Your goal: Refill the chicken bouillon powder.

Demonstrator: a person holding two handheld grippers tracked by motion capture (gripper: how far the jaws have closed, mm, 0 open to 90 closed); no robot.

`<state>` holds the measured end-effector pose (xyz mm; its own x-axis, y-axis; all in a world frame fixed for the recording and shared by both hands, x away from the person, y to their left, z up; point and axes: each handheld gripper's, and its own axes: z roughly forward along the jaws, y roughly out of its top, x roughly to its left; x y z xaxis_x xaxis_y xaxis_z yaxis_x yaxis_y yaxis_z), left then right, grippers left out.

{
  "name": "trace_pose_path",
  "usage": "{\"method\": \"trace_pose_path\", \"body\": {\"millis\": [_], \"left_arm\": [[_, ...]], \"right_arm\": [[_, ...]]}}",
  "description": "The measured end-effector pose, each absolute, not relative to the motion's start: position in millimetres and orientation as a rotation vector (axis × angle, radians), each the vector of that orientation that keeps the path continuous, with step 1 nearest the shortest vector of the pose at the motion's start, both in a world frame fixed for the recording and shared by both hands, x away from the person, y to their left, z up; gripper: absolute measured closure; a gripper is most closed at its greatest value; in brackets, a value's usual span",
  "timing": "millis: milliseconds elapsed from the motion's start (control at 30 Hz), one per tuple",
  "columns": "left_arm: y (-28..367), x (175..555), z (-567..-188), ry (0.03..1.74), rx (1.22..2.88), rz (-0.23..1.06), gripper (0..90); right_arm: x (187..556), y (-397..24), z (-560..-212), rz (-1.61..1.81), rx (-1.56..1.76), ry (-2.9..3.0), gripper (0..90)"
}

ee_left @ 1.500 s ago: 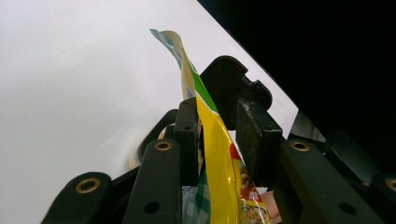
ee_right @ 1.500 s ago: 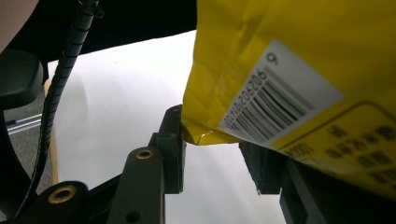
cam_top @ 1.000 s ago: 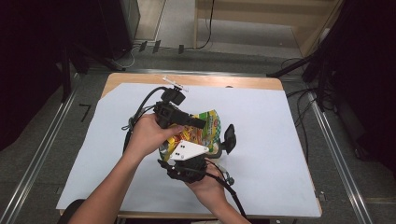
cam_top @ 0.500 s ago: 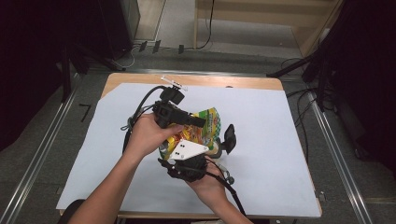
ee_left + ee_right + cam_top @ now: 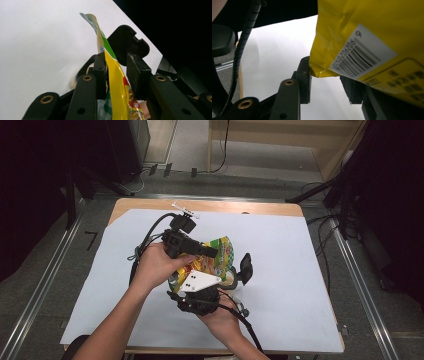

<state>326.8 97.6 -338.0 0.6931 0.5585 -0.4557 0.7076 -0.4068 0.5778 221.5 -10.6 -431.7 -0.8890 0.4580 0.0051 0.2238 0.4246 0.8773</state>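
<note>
A yellow and green snack bag [image 5: 222, 255] is at the middle of the white-covered table. My left gripper [image 5: 212, 252] reaches across its top from the left. In the left gripper view the bag [image 5: 115, 75] stands edge-on between the jaws, against the left pad [image 5: 100, 72], with a narrow gap to the right pad; the gripper [image 5: 116, 58] is open. My right gripper [image 5: 237, 272] comes up from the near side. In its own view the bag's barcode side [image 5: 367, 37] hangs over the jaws, its corner at the left pad [image 5: 304, 75], the right pad partly hidden.
A white sheet [image 5: 300, 270] covers the wooden table [image 5: 225, 206]. Black cables [image 5: 145, 240] trail from the grippers across the sheet. Metal rails [image 5: 360, 285] run along both sides of the table, with dark equipment beyond.
</note>
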Motion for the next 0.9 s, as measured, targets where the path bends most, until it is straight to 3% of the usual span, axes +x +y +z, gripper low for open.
{"method": "trace_pose_path", "body": {"millis": [900], "left_arm": [[103.4, 319.1, -332.5, 0.969, 2.094, -0.194, 69.1]], "right_arm": [[220.4, -5.5, -432.1, 1.484, 0.559, 2.412, 63.4]]}}
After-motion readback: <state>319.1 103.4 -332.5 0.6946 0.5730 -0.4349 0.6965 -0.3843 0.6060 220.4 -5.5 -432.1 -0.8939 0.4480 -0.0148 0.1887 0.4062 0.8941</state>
